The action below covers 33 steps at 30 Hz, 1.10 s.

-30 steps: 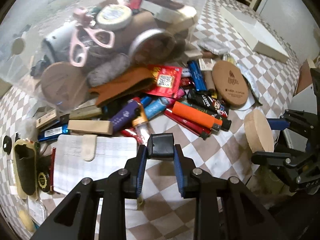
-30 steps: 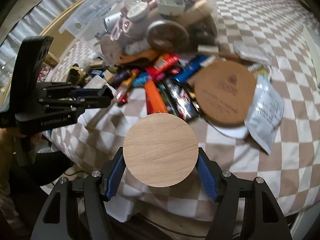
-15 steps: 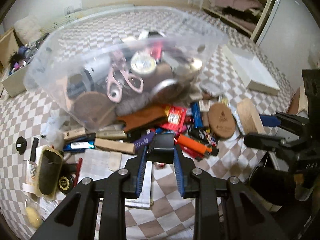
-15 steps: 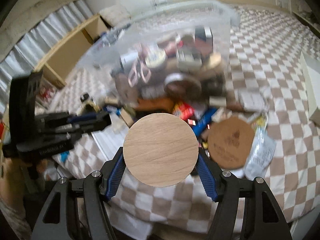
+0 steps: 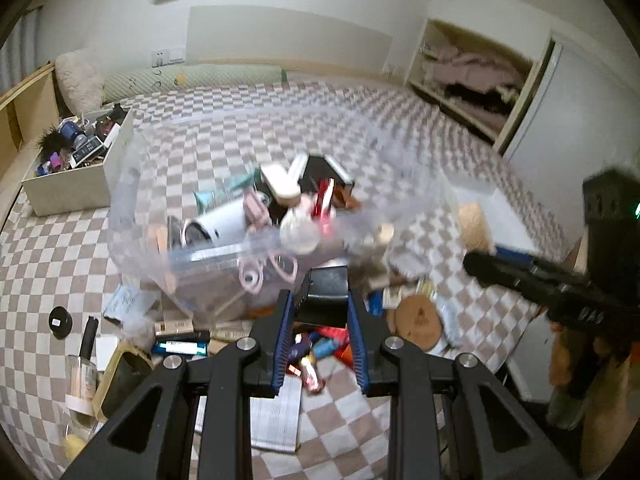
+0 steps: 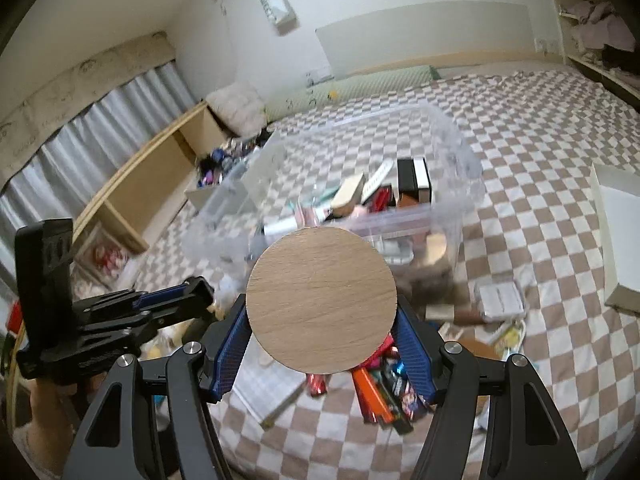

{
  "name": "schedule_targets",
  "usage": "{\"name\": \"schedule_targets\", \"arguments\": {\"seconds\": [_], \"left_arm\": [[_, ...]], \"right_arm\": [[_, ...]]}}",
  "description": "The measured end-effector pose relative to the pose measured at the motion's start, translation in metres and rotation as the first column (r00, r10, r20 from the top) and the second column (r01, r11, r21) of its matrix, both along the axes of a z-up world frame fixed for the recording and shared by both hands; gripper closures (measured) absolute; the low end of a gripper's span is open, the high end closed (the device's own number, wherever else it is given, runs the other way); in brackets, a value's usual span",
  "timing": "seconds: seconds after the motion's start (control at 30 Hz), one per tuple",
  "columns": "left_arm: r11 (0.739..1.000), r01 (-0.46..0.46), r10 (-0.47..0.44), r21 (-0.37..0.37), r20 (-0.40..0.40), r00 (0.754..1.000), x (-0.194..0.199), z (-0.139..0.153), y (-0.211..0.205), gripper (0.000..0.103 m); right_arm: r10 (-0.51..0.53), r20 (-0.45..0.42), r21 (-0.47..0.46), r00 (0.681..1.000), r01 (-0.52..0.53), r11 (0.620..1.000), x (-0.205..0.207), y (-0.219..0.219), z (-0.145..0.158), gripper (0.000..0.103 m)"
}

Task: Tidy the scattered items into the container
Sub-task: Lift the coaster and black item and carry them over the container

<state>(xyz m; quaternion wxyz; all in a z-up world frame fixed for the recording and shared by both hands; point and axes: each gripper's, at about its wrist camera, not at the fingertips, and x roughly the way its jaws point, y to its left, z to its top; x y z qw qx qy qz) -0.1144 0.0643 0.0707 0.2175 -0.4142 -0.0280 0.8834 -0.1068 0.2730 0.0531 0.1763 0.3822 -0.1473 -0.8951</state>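
Observation:
My left gripper (image 5: pixel 322 300) is shut on a small black box (image 5: pixel 325 287) and holds it up in front of the clear plastic container (image 5: pixel 152 216). The container (image 6: pixel 460 168) is part full of mixed items. My right gripper (image 6: pixel 322 320) is shut on a round wooden disc (image 6: pixel 321 300), held upright facing the camera, short of the container's near wall. Scattered lighters, tubes and packets (image 6: pixel 384 388) lie on the checked cloth below both grippers. A second wooden disc (image 5: pixel 418 318) lies among them.
A white box of odds and ends (image 5: pixel 80 164) stands far left. A flat white box (image 6: pixel 616 240) lies at the right. A notepad (image 5: pixel 276 416), a glass bottle (image 5: pixel 82 376) and a small black cap (image 5: pixel 60 322) lie near the front left.
Both grippers have risen and tilted up, so the container has dropped lower in view and the room shows behind it. Each still holds its item.

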Motion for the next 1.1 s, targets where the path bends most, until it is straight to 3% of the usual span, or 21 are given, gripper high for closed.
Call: {"name": "schedule_targets", "arguments": {"seconds": [0.37, 0.63, 0.87, 1.1], "left_arm": [[0.988, -0.076, 0.086, 0.131, -0.075, 0.994, -0.031, 0.049, -0.025, 0.077], [0.982, -0.083, 0.102, 0.167, -0.110, 0.989, -0.050, 0.070, -0.026, 0.077], [0.973, -0.099, 0.120, 0.210, -0.090, 0.989, -0.077, 0.074, -0.033, 0.077], [0.966, -0.151, 0.160, 0.210, -0.025, 0.987, -0.111, 0.054, -0.042, 0.077]], "right_arm": [[-0.043, -0.063, -0.017, 0.997, 0.042, 0.999, -0.016, -0.013, 0.018, 0.034], [-0.015, -0.104, -0.023, 0.994, 0.013, 1.000, -0.019, -0.031, 0.032, 0.034], [0.005, -0.113, -0.020, 0.994, -0.008, 1.000, -0.020, -0.043, 0.036, 0.034], [0.011, -0.123, 0.012, 0.992, -0.009, 1.000, -0.028, -0.052, 0.040, 0.034]]}}
